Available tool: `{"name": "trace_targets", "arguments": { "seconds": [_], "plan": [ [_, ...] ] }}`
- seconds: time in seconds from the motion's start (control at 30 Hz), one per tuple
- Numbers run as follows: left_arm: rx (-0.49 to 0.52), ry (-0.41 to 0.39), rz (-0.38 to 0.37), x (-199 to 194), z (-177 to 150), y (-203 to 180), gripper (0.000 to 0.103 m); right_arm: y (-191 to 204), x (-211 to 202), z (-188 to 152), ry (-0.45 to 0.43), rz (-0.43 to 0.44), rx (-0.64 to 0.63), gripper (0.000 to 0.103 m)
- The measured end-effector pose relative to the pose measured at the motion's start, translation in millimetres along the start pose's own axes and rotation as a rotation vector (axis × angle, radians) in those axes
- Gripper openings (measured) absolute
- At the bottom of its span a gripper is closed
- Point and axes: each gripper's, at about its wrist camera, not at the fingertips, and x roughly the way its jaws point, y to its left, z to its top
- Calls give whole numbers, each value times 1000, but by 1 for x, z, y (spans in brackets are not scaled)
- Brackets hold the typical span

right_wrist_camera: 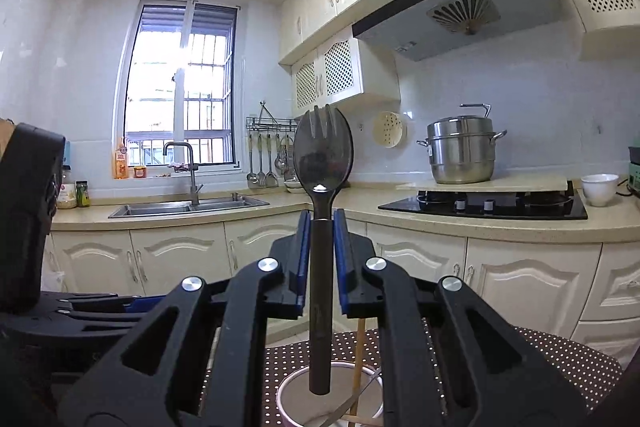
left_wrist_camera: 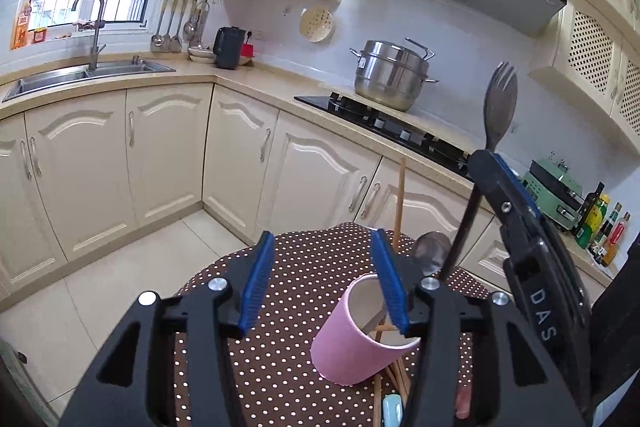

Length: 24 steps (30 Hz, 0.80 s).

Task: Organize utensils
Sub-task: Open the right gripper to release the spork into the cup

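A pink cup [left_wrist_camera: 360,339] stands on the polka-dot table [left_wrist_camera: 300,267], with chopsticks [left_wrist_camera: 399,203] and a metal spoon [left_wrist_camera: 430,253] standing in it. My left gripper [left_wrist_camera: 324,283] is open; its right finger reaches over the cup's rim. My right gripper [right_wrist_camera: 322,227] is shut on a dark spork [right_wrist_camera: 323,155], held upright with its handle end just above the cup's mouth [right_wrist_camera: 296,395]. The spork [left_wrist_camera: 500,99] and right gripper [left_wrist_camera: 486,159] also show in the left wrist view.
More chopsticks [left_wrist_camera: 396,383] and a light blue object [left_wrist_camera: 392,409] lie on the table beside the cup. Behind are kitchen cabinets, a sink [left_wrist_camera: 88,75], a gas hob [left_wrist_camera: 400,127] with a steel pot [left_wrist_camera: 390,75], and bottles [left_wrist_camera: 604,227] on the right counter.
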Motion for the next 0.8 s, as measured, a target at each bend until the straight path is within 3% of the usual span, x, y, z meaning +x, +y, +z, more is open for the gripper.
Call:
{"name": "trace_targets", "arguments": {
  "seconds": [0.23, 0.33, 0.8],
  "plan": [
    [-5, 10, -1, 0, -2, 1, 51, -4, 2, 2, 33, -1, 26, 27],
    [-3, 14, 7, -1, -2, 1, 51, -7, 0, 4, 34, -5, 45, 53],
    [14, 33, -20, -34, -7, -19, 54, -26, -47, 25, 50, -31, 79, 54]
  ]
}}
